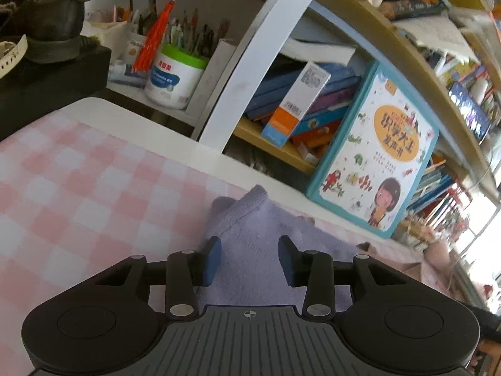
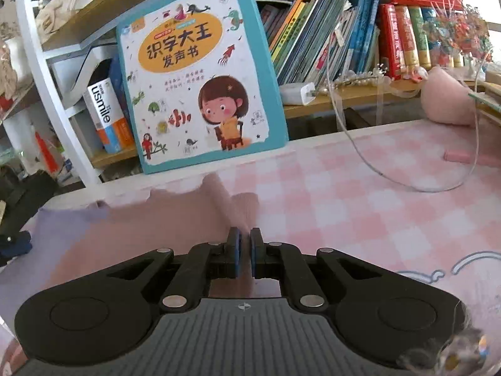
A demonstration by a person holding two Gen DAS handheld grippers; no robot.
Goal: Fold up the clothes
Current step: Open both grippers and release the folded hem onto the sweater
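The left tongs (image 1: pixel 249 260) are spread wide, blue pads (image 1: pixel 212 261) well apart, hovering just above the lilac garment (image 1: pixel 250 219). The right tongs (image 2: pixel 245 252) are pinched nearly together on a fold of that garment's pink part, lifted off the worktop (image 2: pixel 344 194).

The work surface is a table (image 1: pixel 175 144) with a white rim, covered by a pink-and-white checked cloth (image 2: pixel 360 194). Lying directly on the cloth:

- a lavender knitted garment (image 1: pixel 250 238) — one corner reaches toward the far rim;
- a pink garment (image 2: pixel 156 228), raised into a ridge at its middle;
- a large picture book (image 2: pixel 200 69) with a teal border, standing upright at the far edge and leaning on the shelving;
- a thin white cable (image 2: pixel 407 185), looped;
- a small pink bar (image 2: pixel 457 156) near the right side.
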